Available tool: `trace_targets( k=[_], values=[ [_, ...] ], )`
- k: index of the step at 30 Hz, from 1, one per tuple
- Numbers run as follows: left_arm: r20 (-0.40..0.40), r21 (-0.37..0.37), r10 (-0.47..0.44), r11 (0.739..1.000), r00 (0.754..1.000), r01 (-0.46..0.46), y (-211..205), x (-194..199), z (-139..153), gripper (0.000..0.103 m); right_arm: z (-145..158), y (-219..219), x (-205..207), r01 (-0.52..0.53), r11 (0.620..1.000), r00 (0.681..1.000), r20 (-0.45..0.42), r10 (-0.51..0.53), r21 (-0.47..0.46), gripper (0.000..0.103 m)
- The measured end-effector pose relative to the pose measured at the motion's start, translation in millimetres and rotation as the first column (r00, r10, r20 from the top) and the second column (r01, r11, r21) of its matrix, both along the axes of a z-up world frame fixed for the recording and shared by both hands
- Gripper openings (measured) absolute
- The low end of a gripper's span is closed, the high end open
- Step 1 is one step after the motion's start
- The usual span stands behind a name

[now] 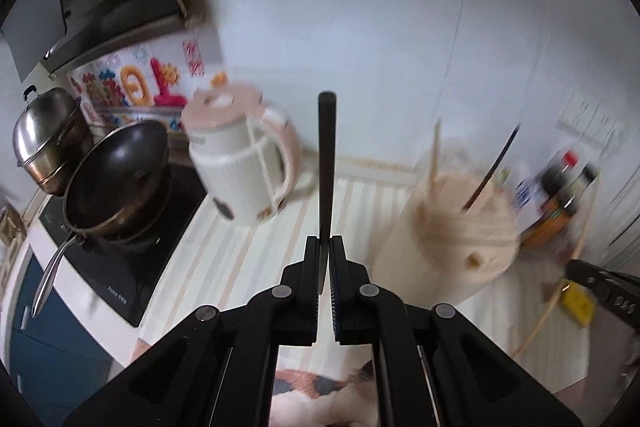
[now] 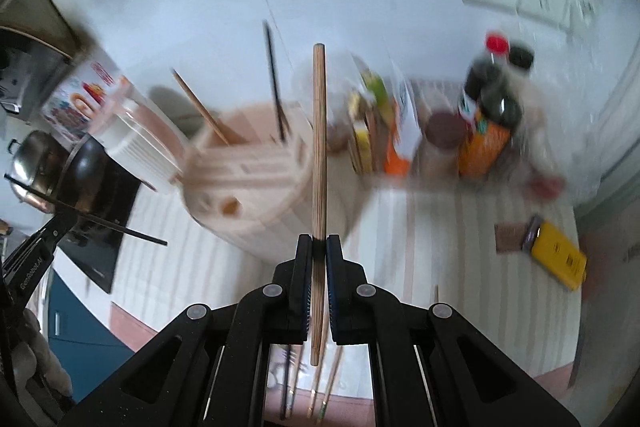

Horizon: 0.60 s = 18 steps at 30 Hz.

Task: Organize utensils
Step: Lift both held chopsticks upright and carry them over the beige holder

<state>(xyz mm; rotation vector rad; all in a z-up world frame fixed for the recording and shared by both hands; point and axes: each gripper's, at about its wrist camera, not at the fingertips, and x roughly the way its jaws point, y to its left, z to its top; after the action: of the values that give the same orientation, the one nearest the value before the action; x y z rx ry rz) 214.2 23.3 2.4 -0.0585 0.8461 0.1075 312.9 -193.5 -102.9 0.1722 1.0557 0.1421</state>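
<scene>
A chopstick is clamped upright in each gripper above the striped counter.

A black chopstick [image 1: 327, 163] is pinched between the narrowed fingers of the left gripper [image 1: 325, 247], and a wooden chopstick [image 2: 319, 163] is gripped likewise by the right gripper [image 2: 319, 247]. Just beyond, a beige utensil holder [image 2: 256, 167] is seen on the counter [image 2: 440, 239], two chopsticks already standing in it; more chopsticks [image 2: 316, 391] are laid at the near edge.

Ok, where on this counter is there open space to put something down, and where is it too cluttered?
The striped counter is bare between the utensil holder and the yellow box, and in the left wrist view between the kettle and the holder. It is crowded at the back right around the sauce bottles, and at the near edge where loose chopsticks lie.
</scene>
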Motion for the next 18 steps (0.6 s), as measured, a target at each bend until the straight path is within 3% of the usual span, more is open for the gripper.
trace_targets(
  k=[5, 10, 13, 18],
  values=[
    [0.056, -0.092, -0.038, 0.995, 0.998, 0.043, -7, 13, 45, 0.002, 58, 8, 17, -0.026, 1.000, 0.995, 0.101, 0.026, -0.006, 0.007],
    [0.084, -0.184, -0.072, 0.979, 0.994, 0.086, -18, 35, 73, 0.002, 99, 13, 42, -0.008, 1.000, 0.981, 0.195, 0.011, -0.016, 0.007],
    [0.095, -0.217, -0.093, 0.970, 0.991, 0.112, -27, 51, 83, 0.002, 111, 14, 61, 0.017, 1.000, 0.974, 0.228, -0.015, -0.003, 0.007],
    [0.101, -0.205, -0.121, 0.969, 0.988, 0.140, -44, 79, 85, 0.002, 111, 14, 91, 0.061, 0.998, 0.963, 0.262, -0.068, 0.034, 0.007]
  ],
)
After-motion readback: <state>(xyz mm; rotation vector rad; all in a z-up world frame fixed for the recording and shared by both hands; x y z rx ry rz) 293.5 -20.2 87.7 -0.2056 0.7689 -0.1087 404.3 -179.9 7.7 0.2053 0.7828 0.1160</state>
